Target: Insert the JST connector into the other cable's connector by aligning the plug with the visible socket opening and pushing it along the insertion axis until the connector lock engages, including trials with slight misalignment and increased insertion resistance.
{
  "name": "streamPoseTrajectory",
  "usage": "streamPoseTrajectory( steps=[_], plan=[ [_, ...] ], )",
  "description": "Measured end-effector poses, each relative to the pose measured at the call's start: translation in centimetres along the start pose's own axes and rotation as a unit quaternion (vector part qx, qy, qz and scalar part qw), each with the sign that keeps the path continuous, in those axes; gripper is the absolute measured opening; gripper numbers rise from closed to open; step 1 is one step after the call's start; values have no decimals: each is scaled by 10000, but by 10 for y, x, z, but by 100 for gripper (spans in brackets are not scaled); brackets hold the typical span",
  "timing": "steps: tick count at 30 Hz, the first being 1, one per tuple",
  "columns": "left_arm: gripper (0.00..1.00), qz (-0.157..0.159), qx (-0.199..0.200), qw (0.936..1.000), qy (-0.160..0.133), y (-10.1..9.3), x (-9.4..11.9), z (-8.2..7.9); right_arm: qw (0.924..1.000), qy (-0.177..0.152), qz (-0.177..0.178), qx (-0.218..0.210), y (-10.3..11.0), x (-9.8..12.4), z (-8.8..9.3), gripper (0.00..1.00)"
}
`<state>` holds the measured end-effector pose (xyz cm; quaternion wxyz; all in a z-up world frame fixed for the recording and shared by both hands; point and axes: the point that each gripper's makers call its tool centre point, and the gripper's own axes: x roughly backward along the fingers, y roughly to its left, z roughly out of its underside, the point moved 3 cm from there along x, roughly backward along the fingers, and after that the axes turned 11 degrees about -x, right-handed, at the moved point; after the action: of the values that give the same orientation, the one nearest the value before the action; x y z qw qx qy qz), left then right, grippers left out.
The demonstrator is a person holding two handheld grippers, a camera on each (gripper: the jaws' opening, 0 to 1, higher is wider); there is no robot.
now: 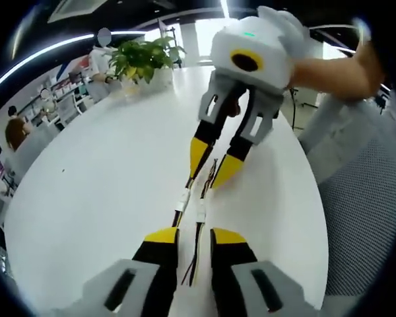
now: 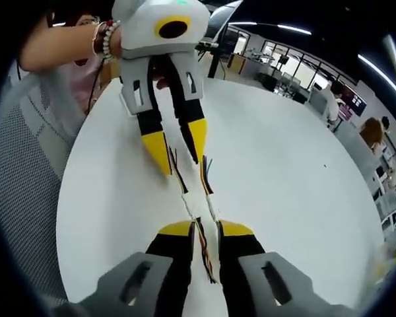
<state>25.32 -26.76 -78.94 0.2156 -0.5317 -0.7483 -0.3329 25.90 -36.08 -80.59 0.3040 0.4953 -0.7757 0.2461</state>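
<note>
In the left gripper view, the left gripper, black with yellow-tipped jaws, is pinching a thin bundle of black, yellow and red wires that is running between its jaws. Just ahead, two small white JST connectors are lying side by side over the round white table; whether they are mated I cannot tell. Beyond them the right gripper is closing its jaws on the other cable. Farther off, a potted green plant is standing on the table.

In the right gripper view, the right gripper is gripping coloured wires, the white connectors are sitting just ahead, and the left gripper is facing it.
</note>
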Motion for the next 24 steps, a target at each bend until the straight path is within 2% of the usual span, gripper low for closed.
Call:
streamPoseTrajectory(
  steps=[4, 10, 12, 13, 16, 18, 20, 22, 24],
  plan=[
    [20, -310, 21, 9992, -257, 5, 18, -14, 9999, -43, 26, -123, -2, 6, 1, 15],
    [28, -657, 57, 9970, -396, 3, 45, -26, 9994, -53, 69, -333, -7, 19, 4, 20],
    [33, -736, 258, 9951, -600, 2, 52, -31, 9992, -46, 100, -382, -7, 25, 4, 21],
    [36, -780, 409, 9937, -692, 1, 57, -33, 9985, -145, 151, -504, -7, 29, 1, 22],
    [43, -973, 453, 9919, -683, 0, 70, -31, 9970, -308, 67, -707, -2, 37, -3, 27],
    [45, -1180, 625, 9879, -794, -4, 81, -30, 9940, -473, -136, -974, 8, 46, -9, 33],
    [46, -1213, 791, 9843, -1008, -12, 90, -30, 9940, -571, -88, -926, 12, 55, -13, 33],
    [52, -1153, 1151, 9786, -1261, -20, 98, -32, 9939, -632, -27, -902, 15, 62, -14, 33],
    [61, -1067, 1591, 9663, -1718, -30, 111, -35, 9942, -660, 21, -853, 22, 73, -11, 36]
  ],
)
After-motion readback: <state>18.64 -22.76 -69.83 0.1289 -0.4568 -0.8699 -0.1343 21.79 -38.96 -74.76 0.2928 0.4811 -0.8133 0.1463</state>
